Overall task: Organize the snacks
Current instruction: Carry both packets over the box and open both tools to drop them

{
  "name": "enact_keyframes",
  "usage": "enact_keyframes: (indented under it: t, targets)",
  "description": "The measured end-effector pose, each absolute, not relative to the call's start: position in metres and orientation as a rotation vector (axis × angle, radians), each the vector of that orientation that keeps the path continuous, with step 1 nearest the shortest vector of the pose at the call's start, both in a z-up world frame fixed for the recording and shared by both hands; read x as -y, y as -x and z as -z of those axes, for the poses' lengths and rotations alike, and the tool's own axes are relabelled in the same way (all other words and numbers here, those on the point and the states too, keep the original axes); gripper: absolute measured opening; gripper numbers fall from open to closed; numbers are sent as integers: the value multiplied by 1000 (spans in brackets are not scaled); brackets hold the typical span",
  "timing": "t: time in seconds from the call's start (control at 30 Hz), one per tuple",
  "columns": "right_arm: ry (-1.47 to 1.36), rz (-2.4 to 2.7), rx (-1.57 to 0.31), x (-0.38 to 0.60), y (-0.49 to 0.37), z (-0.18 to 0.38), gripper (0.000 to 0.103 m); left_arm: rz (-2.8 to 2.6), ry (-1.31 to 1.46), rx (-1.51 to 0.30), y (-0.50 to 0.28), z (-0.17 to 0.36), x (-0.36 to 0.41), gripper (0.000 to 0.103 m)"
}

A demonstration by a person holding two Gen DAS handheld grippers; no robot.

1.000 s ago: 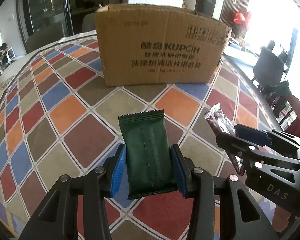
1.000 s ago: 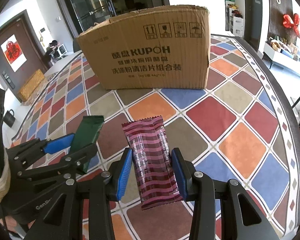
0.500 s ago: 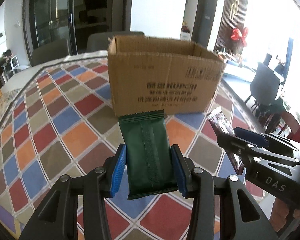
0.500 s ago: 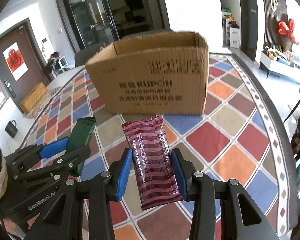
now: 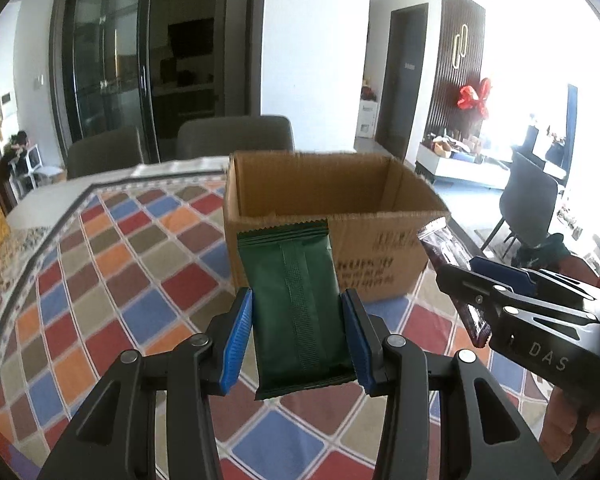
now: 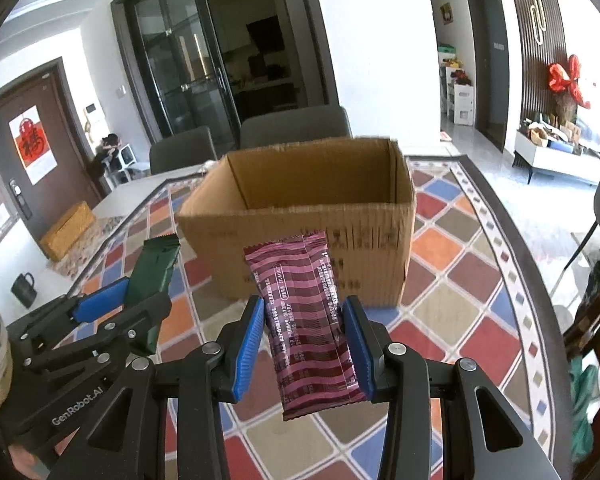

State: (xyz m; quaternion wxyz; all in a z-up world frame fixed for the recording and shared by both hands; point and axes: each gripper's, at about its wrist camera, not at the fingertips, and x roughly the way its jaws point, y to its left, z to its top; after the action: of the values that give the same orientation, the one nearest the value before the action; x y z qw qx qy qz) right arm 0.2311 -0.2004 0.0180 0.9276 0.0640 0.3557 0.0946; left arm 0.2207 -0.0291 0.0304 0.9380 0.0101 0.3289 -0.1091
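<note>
Squeezing a green snack pack between its fingers, the left gripper points it lengthwise at the box; the right gripper pinches a striped pink pack likewise.

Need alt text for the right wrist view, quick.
The right gripper holds a maroon striped snack bar in front of an open cardboard box on a colourful checked tablecloth. At left, the left gripper holds a green snack packet.
</note>
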Motion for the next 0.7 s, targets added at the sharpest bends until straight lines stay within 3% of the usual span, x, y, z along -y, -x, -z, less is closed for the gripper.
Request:
enact_keyframes:
  t: [0.7]
  targets:
    - [-76, -186, -677, 199, -304, -68, 41, 249, -21, -645, -302, -84, 30, 44]
